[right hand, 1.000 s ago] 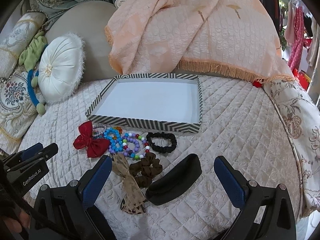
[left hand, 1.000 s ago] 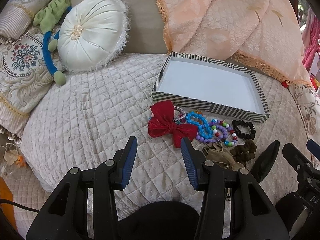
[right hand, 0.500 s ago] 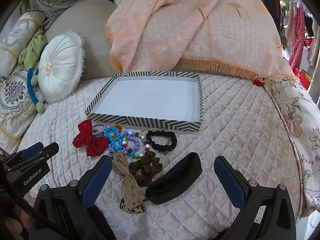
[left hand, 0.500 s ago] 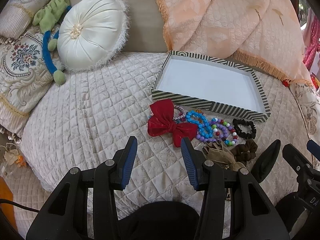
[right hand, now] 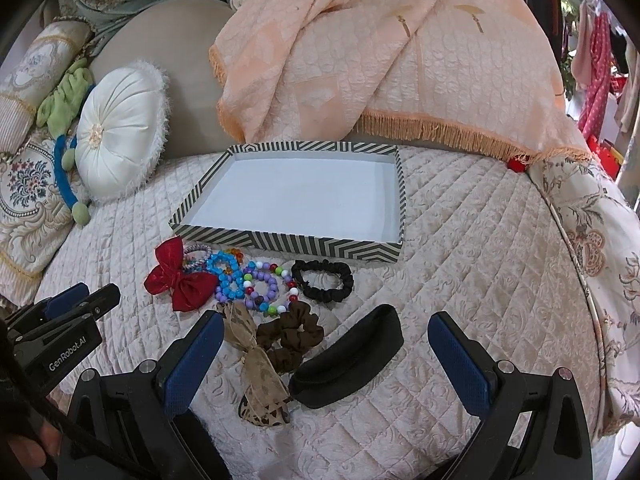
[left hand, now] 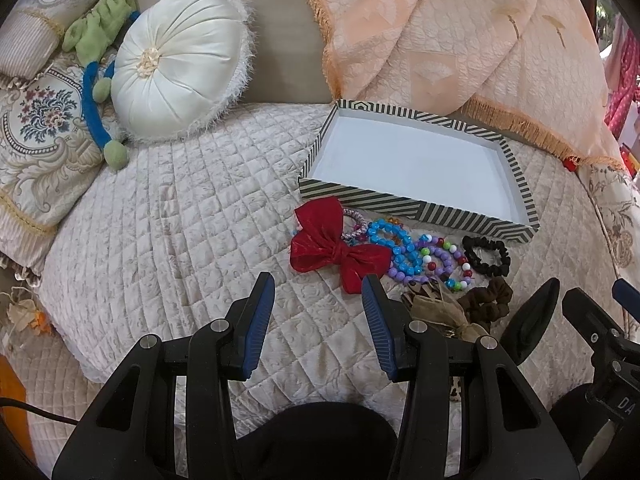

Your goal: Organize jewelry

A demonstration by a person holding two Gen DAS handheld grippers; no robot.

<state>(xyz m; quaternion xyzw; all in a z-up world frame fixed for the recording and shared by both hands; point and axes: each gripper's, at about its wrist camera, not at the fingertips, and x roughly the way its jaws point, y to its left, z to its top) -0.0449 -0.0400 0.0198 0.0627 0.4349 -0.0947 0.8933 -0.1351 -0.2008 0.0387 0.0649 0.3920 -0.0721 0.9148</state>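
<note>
A striped shallow box with a white inside lies on the quilted bed. In front of it lie a red bow, blue bead bracelets, a purple mixed-bead bracelet, a black scrunchie, a brown scrunchie, a tan ribbon and a black headband. My left gripper is open, just short of the bow. My right gripper is open wide, with the headband and brown scrunchie between its fingers.
A white round cushion and a green and blue plush toy lie at the back left. A peach fringed blanket drapes behind the box. Patterned pillows lie at the left.
Both views have shifted slightly; the items sit a little lower in the right wrist view. Nothing was taken hold of and both grippers stay open.
</note>
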